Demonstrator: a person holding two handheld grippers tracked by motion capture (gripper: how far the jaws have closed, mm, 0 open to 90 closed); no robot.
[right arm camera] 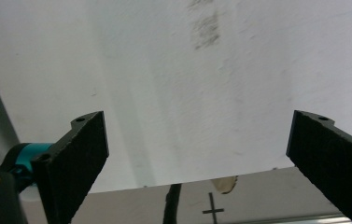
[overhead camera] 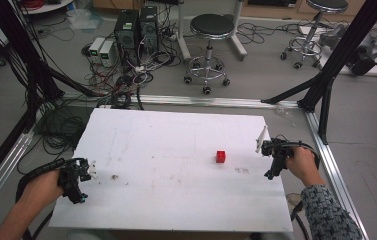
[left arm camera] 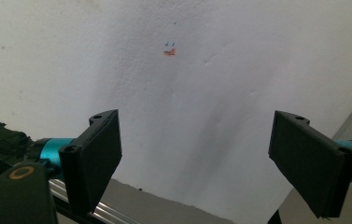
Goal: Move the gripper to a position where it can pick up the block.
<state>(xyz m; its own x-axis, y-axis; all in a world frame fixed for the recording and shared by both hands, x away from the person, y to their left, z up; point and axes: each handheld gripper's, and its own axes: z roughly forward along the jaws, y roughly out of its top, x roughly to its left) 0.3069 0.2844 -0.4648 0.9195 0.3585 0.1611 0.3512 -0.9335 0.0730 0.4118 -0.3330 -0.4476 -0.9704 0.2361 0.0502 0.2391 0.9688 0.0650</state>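
Observation:
A small red cube (overhead camera: 221,156) sits on the white table (overhead camera: 176,135), right of centre. My left gripper (overhead camera: 80,186) hovers over the table's left edge, held in a hand, well away from the cube. In the left gripper view its jaws stand wide apart with nothing between them (left arm camera: 197,163). My right gripper (overhead camera: 272,167) is at the table's right edge, a short way right of the cube. In the right gripper view its jaws are spread wide over bare table (right arm camera: 197,158).
The table carries faint smudges (overhead camera: 114,177) near the left and grey marks (overhead camera: 242,170) near the right. Beyond it are black frame struts (overhead camera: 336,55), two stools (overhead camera: 211,30), computer boxes (overhead camera: 136,30) and tangled cables (overhead camera: 121,85) on the floor.

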